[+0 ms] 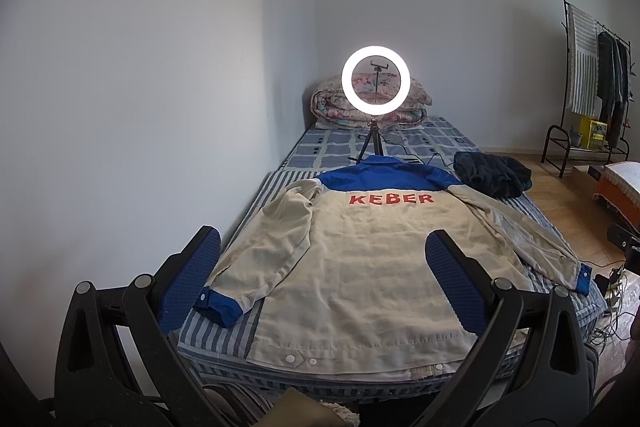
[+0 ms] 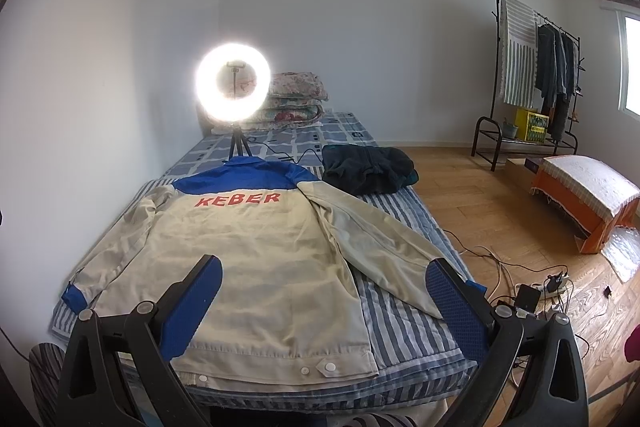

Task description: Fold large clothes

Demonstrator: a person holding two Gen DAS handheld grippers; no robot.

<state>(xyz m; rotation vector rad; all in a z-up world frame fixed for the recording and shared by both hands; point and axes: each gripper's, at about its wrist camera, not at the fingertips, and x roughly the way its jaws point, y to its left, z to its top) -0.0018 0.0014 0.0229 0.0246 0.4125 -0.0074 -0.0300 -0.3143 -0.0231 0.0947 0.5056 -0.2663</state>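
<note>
Left tongs (image 1: 322, 277), right tongs (image 2: 324, 301) agape above jacket (image 1: 360, 267) on bed (image 2: 400, 331).

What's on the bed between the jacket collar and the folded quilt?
The ring light on its tripod, its cable trailing right over the bedsheet. Both views show it, behind the jacket.
</note>
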